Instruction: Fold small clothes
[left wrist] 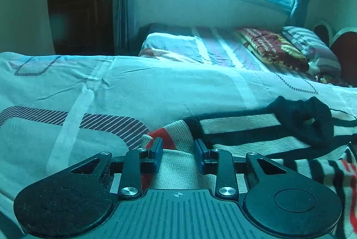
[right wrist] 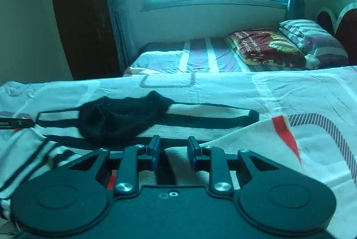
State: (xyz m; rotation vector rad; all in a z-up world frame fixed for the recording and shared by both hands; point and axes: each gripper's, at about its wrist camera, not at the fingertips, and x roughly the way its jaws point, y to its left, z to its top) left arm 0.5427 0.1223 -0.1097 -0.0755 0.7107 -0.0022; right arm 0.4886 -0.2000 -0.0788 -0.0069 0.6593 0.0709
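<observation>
The left claw (left wrist: 178, 153) is standing narrowly parted over the cream, black and red striped knitted garment (left wrist: 241, 127) lying just ahead of it, like the right claw (right wrist: 171, 153), so the loose black sock (right wrist: 120, 120) risks being folded inside.

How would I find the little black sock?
Look at the near bed with the pale patterned sheet. A striped cloth lies flat on it, and the black sock sits crumpled on top. It is the only all-dark, unstriped piece there.
</observation>
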